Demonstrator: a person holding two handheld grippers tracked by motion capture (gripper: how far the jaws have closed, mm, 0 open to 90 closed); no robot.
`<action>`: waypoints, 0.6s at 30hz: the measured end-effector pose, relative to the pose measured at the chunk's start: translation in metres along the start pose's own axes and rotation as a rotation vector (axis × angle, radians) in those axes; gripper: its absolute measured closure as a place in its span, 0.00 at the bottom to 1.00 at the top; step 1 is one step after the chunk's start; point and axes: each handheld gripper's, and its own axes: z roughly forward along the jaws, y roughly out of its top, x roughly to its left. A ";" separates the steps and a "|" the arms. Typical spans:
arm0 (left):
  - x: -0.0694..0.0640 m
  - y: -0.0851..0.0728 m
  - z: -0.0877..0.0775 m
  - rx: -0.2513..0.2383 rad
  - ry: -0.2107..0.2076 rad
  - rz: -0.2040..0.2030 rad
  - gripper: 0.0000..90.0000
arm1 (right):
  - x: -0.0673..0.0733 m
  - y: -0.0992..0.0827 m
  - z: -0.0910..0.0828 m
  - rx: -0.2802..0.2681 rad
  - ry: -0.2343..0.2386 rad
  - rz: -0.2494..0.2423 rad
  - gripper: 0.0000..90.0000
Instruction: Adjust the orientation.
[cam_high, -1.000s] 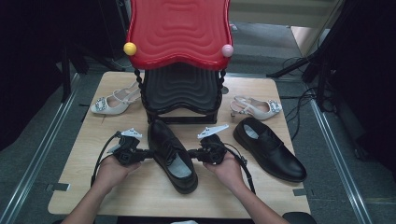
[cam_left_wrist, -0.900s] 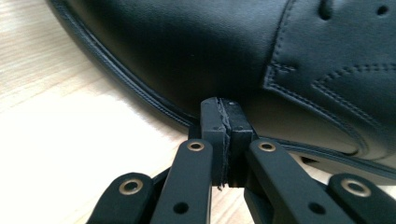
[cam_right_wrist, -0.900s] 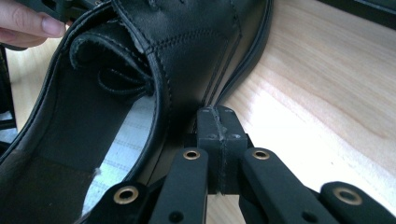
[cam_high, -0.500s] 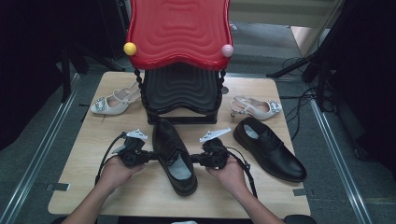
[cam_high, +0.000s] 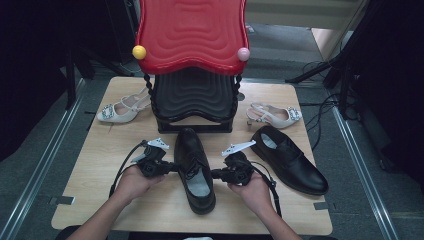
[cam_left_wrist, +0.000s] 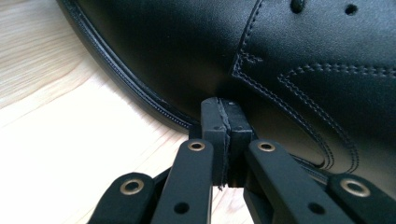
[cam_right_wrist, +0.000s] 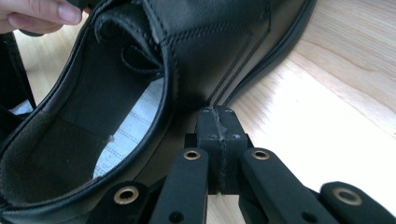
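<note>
A black leather lace-up shoe (cam_high: 195, 167) lies in the middle of the wooden table (cam_high: 100, 150), toe toward the rack, heel toward the person. My left gripper (cam_high: 172, 167) is shut with nothing between its jaws, and its tips press against the shoe's left side (cam_left_wrist: 289, 70). From the other side my right gripper (cam_high: 214, 174), likewise shut and empty, pushes its tips against the shoe's right flank (cam_right_wrist: 201, 56) beside the opening. A fingertip of the other hand (cam_right_wrist: 42, 14) shows past the shoe in the right gripper view.
The matching black shoe (cam_high: 290, 157) lies at the right. A red-topped black rack (cam_high: 192, 65) stands at the back centre. Pale heeled sandals sit on either side of it, one left (cam_high: 120, 110), one right (cam_high: 272, 115). Cables trail from both grippers.
Both grippers have slid toward the rack along the shoe's sides, staying shut. The shoe between them has shifted a little the same way.
</note>
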 end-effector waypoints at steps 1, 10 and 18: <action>-0.002 0.001 0.002 0.001 -0.004 0.000 1.00 | -0.002 -0.001 -0.002 -0.002 -0.002 -0.001 1.00; -0.011 0.015 0.017 -0.005 -0.009 0.004 1.00 | -0.012 -0.008 -0.013 -0.006 -0.030 0.040 1.00; -0.017 0.020 0.025 -0.007 -0.039 0.001 1.00 | -0.022 -0.011 -0.018 -0.002 -0.056 0.073 1.00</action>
